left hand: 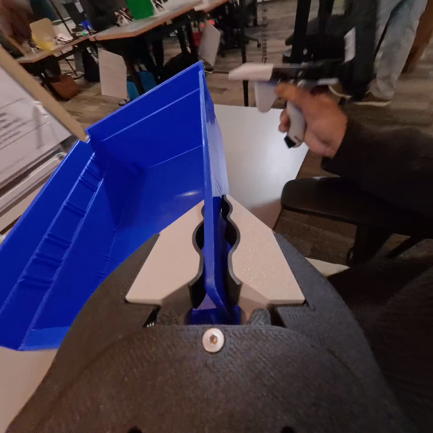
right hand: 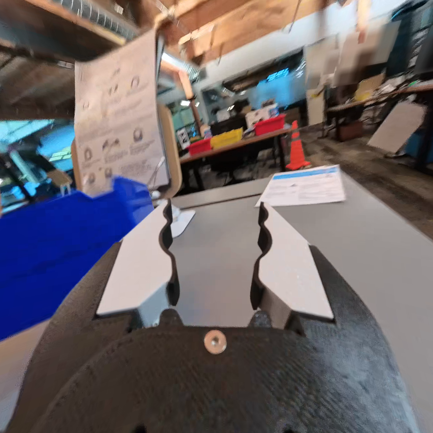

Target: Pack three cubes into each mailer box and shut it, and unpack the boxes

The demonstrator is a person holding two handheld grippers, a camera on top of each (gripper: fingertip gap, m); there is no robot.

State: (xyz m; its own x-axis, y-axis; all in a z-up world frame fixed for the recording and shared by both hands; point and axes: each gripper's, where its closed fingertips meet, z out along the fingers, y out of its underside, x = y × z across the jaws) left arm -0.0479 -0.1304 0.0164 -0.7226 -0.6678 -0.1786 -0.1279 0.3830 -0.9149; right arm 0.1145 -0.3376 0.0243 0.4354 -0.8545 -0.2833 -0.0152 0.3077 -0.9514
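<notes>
The left hand-held gripper (left hand: 214,236) is clamped on the thin side wall of a glossy blue moulded-plastic bin (left hand: 145,178), which looks tilted and empty. Best to keep the pinch firm and tip slowly, so the slick wall cannot slide out. The right hand-held gripper (right hand: 214,253) is spread wide and empty over the grey worktop (right hand: 351,257), the bin at its nine o'clock. No mailer box shows clearly, and no cubes.

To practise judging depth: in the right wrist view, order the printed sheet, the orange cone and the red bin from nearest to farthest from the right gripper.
1. Printed sheet, on the grey table just ahead and right of the right gripper.
2. Orange cone, on the floor beyond the table.
3. Red bin, on the far table behind the cone.
</notes>
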